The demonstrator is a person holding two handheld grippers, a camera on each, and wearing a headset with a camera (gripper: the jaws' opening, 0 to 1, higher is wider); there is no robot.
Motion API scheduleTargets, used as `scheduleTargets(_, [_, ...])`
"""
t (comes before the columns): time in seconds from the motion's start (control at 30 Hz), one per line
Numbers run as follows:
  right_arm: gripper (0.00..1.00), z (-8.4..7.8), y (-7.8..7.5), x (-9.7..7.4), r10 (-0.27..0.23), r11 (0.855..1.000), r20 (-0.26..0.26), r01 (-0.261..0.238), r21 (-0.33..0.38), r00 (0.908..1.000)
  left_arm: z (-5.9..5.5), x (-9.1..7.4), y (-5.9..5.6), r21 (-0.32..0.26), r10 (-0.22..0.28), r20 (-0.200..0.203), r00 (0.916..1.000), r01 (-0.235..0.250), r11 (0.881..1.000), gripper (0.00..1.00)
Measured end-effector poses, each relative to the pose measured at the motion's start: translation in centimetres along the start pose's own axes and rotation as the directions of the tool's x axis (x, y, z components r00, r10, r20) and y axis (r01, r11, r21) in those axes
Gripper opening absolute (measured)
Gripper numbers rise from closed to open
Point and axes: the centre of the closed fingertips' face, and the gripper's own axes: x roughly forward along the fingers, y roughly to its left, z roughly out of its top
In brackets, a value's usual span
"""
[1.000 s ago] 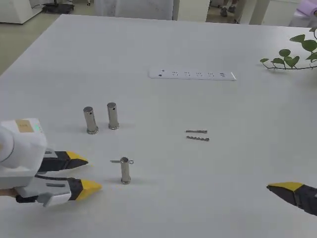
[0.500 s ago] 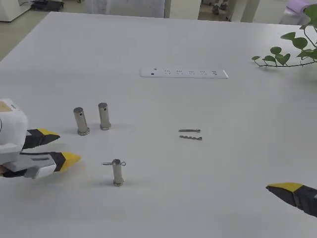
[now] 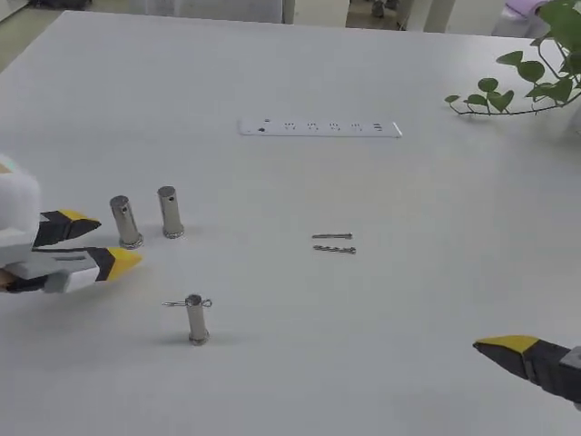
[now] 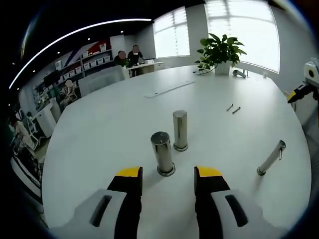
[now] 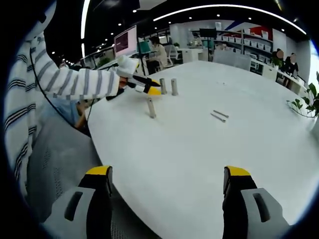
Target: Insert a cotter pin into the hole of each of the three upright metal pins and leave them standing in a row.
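Observation:
Three upright metal pins stand on the white table. Two pins (image 3: 124, 222) (image 3: 170, 212) stand side by side at the left. A third pin (image 3: 195, 319) stands nearer, with a cotter pin (image 3: 185, 302) through its top hole. Two loose cotter pins (image 3: 334, 242) lie mid-table. My left gripper (image 3: 98, 243) is open, its yellow tips right beside the leftmost pin (image 4: 162, 154); the neighbouring pin (image 4: 180, 130) stands just beyond. My right gripper (image 3: 536, 358) is at the near right edge, open and holding nothing (image 5: 168, 174).
A white power strip (image 3: 319, 128) lies farther back on the table. A green trailing plant (image 3: 520, 84) sits at the far right. A person's striped sleeve (image 5: 65, 82) reaches over the table edge (image 5: 99, 149).
The camera has shifted, sliding the scene leftward. My left gripper has moved away from the pinned pin and up to the leftmost of the two paired pins. The right gripper stays put.

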Motion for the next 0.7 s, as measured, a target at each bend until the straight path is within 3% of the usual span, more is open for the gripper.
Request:
scheduleTargets(0.27, [0.93, -0.1, -0.5, -0.3, -0.027, 0.999, 0.012, 0.027, 0.030, 0.9996, 0.5, 1.2, 0.4, 0.023, -0.002, 0.005, 1.0000, 0.002, 1.000, 0.35])
scheduleTargets(0.63, [0.92, -0.5, -0.4, -0.4, -0.040, 0.997, 0.017, 0.039, 0.065, 0.9991, 0.6, 1.4, 0.9, -0.039, -0.006, 0.015, 0.9999, 0.007, 0.999, 0.22])
scheduleTargets(0.7, [0.92, -0.5, -0.4, -0.4, -0.042, 0.997, 0.017, 0.041, 0.072, 0.9990, 0.8, 1.4, 1.0, -0.029, -0.008, 0.022, 0.9997, 0.008, 1.000, 0.20])
